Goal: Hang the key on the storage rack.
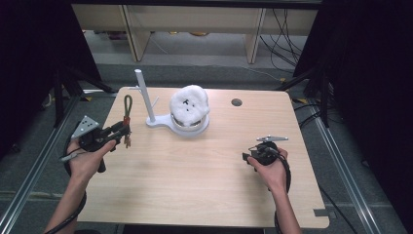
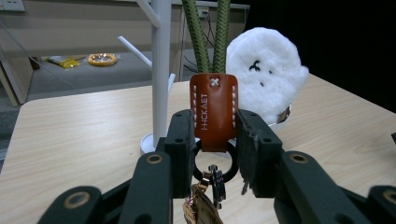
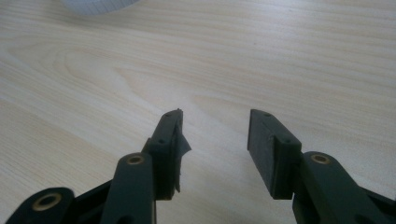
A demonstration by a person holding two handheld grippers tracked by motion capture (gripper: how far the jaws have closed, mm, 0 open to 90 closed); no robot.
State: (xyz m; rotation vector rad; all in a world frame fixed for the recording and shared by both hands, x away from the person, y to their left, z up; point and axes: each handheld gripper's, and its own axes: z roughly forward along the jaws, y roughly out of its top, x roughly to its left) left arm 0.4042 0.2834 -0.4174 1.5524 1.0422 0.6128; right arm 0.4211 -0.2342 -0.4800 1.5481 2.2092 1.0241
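A keychain with a brown leather tab [image 2: 214,112], a green cord loop [image 2: 210,32] and a black ring with keys [image 2: 210,186] is held upright at the table's left. My left gripper [image 2: 214,135] is shut on the leather tab; the same gripper [image 1: 119,130] sits left of the white peg stand [image 1: 146,100]. The cord loop [image 1: 127,105] rises above the jaws. A fluffy white toy [image 1: 190,105] rests on the stand's round base. My right gripper [image 3: 215,140] is open over bare wood, nothing between its jaws, and the right gripper [image 1: 249,157] is at the table's right.
The wooden table [image 1: 204,180] has a round cable hole [image 1: 236,102] at the back right. Metal rails run along both sides on the floor. Shelving and cables stand behind the table.
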